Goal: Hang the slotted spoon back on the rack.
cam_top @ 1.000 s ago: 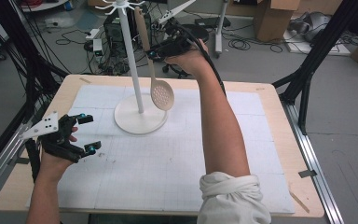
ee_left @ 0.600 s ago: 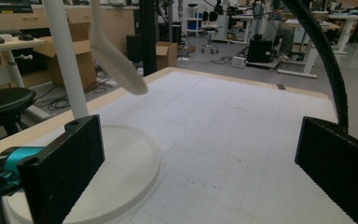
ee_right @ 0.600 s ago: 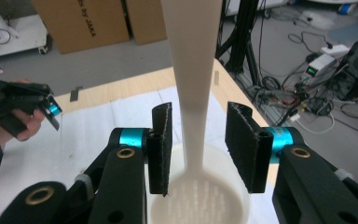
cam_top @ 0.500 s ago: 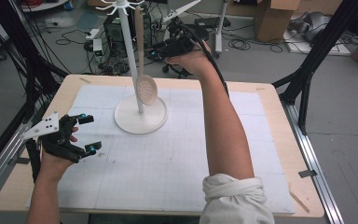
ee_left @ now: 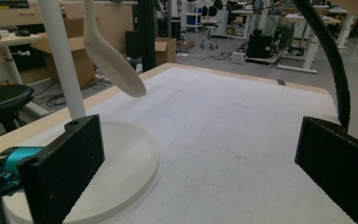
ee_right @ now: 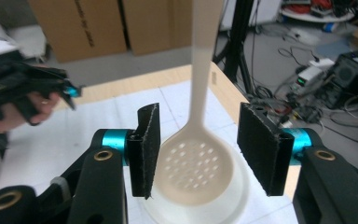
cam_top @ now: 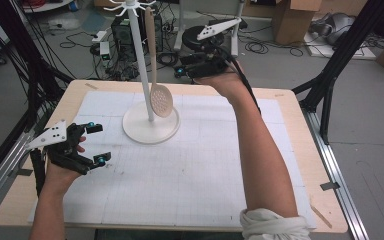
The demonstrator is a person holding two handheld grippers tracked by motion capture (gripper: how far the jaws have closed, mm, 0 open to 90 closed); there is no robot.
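A white hook stand (cam_top: 141, 60) rises from its round base (cam_top: 150, 131) at the back middle of the table. A beige slotted spoon (cam_top: 161, 100) hangs by its handle from a top hook, bowl down beside the pole. My right gripper (cam_top: 184, 69) is held up just right of the spoon, open and apart from it. In the right gripper view the spoon (ee_right: 198, 163) hangs beyond the spread jaws of the right gripper (ee_right: 199, 144). My left gripper (cam_top: 98, 143) rests open at the table's left, holding nothing. The left gripper view has the pole (ee_left: 63, 60) and the spoon (ee_left: 114, 63).
A white gridded mat (cam_top: 190, 170) covers the wooden table (cam_top: 300, 165). Black frame posts (cam_top: 330, 95) stand at the table's sides. Cables, boxes and a stool (cam_top: 200, 37) crowd the floor behind. The person's right forearm (cam_top: 260, 150) stretches across the mat.
The spoon has swung in toward the pole and now hangs nearly straight. My right gripper has drawn back to the right, away from the handle. The left gripper has stayed put.
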